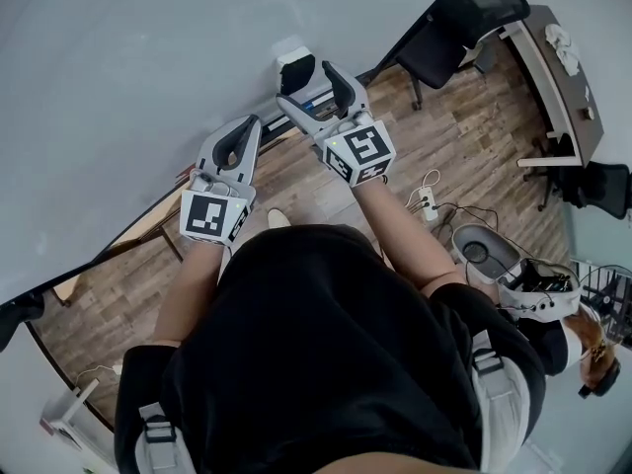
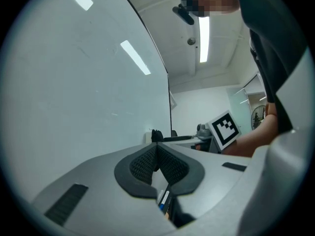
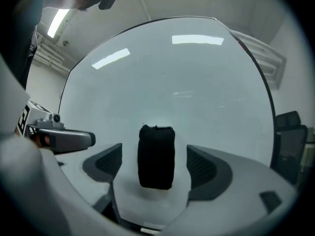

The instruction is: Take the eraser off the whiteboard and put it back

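Eraser partly hidden behind right tongs, head view.

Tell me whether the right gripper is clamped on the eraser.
No: the right gripper has its pads clear of the eraser, whiteboard showing in both gaps.

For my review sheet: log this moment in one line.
right tool: open around eraser on whiteboard | left tool: shut, empty

no readable text (in any view)
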`<state>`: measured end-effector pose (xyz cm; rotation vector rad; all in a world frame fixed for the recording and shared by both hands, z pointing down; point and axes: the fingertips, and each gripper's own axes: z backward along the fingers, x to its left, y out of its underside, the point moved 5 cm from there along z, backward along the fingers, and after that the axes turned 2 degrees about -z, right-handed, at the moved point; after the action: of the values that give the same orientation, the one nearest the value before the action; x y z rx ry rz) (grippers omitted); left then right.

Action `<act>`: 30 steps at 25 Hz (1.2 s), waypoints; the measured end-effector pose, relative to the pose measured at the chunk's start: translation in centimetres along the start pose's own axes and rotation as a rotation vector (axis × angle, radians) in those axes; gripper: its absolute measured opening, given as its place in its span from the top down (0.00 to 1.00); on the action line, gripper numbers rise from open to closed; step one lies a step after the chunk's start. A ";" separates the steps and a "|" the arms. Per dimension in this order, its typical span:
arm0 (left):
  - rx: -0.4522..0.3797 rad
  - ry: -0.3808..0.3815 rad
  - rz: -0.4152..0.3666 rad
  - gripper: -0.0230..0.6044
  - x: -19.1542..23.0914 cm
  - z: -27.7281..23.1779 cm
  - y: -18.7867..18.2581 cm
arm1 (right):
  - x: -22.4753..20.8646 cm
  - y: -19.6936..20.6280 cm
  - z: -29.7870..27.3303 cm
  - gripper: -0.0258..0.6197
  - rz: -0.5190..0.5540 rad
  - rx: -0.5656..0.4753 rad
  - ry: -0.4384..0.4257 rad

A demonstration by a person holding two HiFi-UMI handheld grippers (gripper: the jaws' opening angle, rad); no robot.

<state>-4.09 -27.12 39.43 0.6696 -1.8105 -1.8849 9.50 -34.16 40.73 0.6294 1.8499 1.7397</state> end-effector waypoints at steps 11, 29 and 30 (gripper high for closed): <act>0.010 0.029 0.018 0.97 1.4 -0.6 1.0 | -0.8 1.1 -2.2 0.38 -0.007 0.025 0.086; 0.009 0.027 0.029 0.97 2.0 -0.2 1.3 | -0.5 1.4 -2.5 0.61 -0.016 0.030 0.093; 0.007 0.027 0.028 0.97 1.8 -0.1 1.3 | -0.5 1.3 -2.4 0.61 -0.018 0.027 0.092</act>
<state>-5.45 -28.39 40.62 0.6652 -1.8015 -1.8431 8.28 -36.18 42.16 0.5498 1.9381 1.7614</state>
